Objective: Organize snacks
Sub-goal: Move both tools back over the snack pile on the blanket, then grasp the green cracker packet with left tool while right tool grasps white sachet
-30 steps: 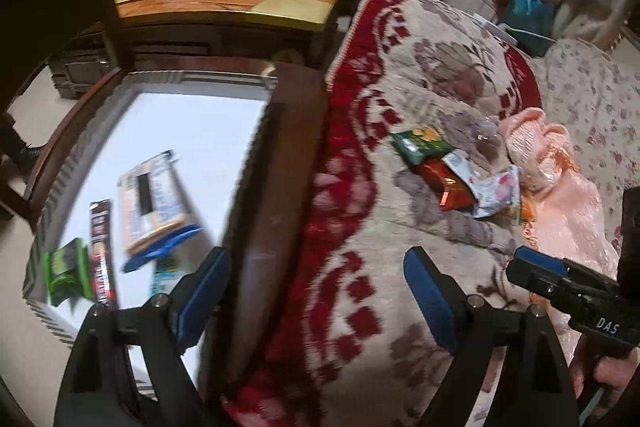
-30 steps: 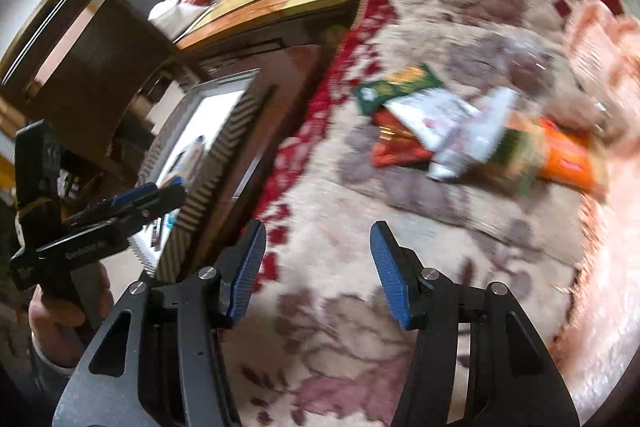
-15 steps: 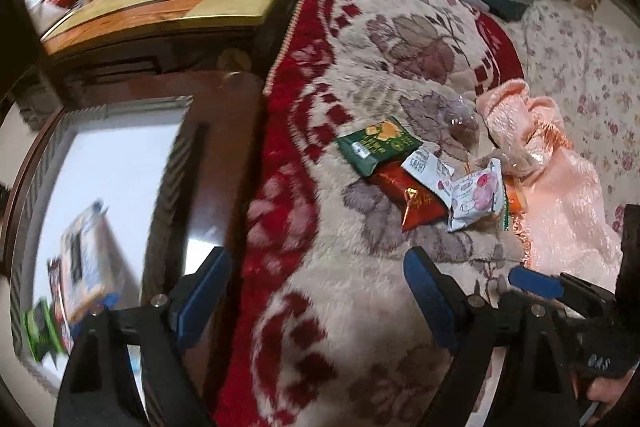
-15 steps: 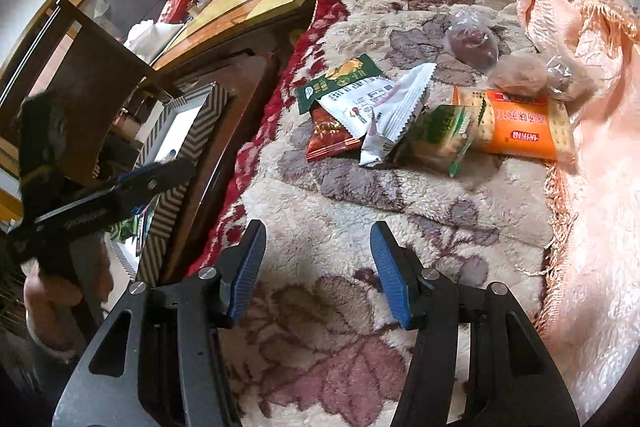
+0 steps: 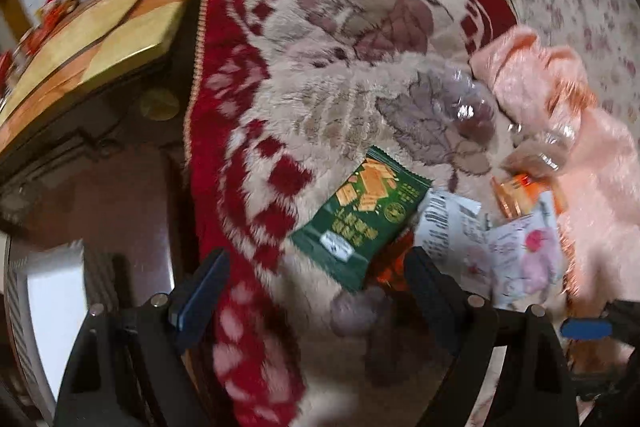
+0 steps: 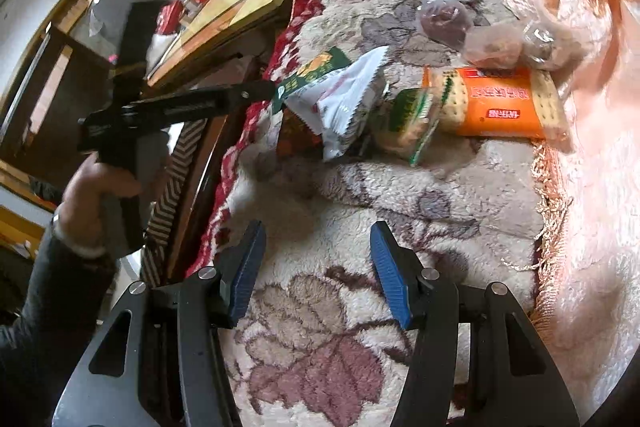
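Between the spread blue fingers of the left gripper (image 5: 316, 283) lies a glossy green cracker packet (image 5: 362, 217) on plush floral blanket (image 5: 332, 75), while the right gripper (image 6: 316, 267) gapes empty short of the crinkly pile.

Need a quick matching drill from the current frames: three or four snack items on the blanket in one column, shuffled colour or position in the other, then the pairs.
Column 1
1. cracker packet
2. biscuit pouch
3. crinkle-edged wrapper
4. left gripper

Column 2
A. dark green, at the pile's edge nearest the wooden table
B. open, approaching the green pouch
C. orange, lying beside the pink cloth
D. white, draped on top of other packs

Pairs: 1-C, 2-A, 3-D, 4-B
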Demonstrator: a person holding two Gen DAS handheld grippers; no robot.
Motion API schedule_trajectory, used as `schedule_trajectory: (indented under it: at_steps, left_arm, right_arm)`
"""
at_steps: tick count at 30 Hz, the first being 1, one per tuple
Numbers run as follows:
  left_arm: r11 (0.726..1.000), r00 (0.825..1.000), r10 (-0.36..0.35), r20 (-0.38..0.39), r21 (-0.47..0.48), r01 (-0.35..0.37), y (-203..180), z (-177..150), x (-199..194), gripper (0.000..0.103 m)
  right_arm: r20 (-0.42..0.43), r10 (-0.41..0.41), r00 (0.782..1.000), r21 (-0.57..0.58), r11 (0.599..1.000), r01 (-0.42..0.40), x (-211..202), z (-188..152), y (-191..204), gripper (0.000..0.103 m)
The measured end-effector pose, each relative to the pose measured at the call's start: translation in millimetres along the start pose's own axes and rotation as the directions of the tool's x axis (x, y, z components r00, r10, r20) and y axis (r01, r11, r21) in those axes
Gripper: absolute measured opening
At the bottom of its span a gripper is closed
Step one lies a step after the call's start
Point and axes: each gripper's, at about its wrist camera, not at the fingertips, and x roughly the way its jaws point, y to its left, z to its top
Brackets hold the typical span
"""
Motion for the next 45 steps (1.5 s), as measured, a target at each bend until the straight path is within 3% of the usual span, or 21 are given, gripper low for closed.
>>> schedule_trajectory:
  at_steps: [7,13,20,24,25,30,34,37,39,41,45]
  left_arm:
    - [0.993,0.998,-0.035,-0.054,0.11,0.041,-18,15,30,0.09]
    - [0.986,0.995,-0.067,-0.069,0.147,0.077,-29,22,37,0.089]
    - [0.99,0.996,-0.062,-0.063,0.124,0.07,-23,23,41,0.049]
    - [0.994,0.996,-0.078,-0.049,0.076,0.081,-13,22,39,0.046]
    - [0.995,0.996,-0.074,-0.042,0.067,0.077,-12,20,38,0.046]
    - [0.998,0.998,-0.055,-0.018,-0.016,0.055,-1,11,24,0.045]
    - [0.994,1.0,-0.023,0.001,-0.103,0.023,15,3,8,0.044]
    - [0.99,1.0,0.0,0.01,-0.141,0.001,23,-4,1,0.044]
    - [0.988,1.0,0.006,0.012,-0.156,-0.004,26,-10,-1,0.044]
    - [0.985,1.0,-0.01,0.018,-0.17,0.013,28,-15,-6,0.044]
    - [0.982,0.999,-0.012,0.036,-0.187,0.018,28,-20,-11,0.044]
  right_arm:
    - [-0.002,0.022,1.0,0.042,0.999,-0.022,3,1,-13,0.054]
    - [-0.009,0.016,1.0,0.057,0.998,-0.015,4,1,-19,0.054]
    - [0.02,0.004,1.0,0.035,0.999,-0.004,-5,10,-15,0.054]
    - [0.087,0.004,0.996,-0.026,1.0,-0.002,-23,29,4,0.056]
    - [0.104,-0.001,0.995,-0.042,0.999,0.006,-26,37,8,0.062]
    - [0.109,-0.149,0.983,-0.149,0.975,0.165,-9,89,30,0.064]
    - [0.004,-0.279,0.96,-0.248,0.93,0.271,37,124,36,0.064]
    - [-0.1,-0.372,0.923,-0.307,0.894,0.327,75,134,33,0.064]
    - [-0.149,-0.398,0.905,-0.327,0.884,0.335,95,136,32,0.064]
    - [-0.177,-0.396,0.901,-0.328,0.887,0.325,105,135,26,0.063]
    - [-0.128,-0.38,0.916,-0.341,0.884,0.319,99,129,20,0.052]
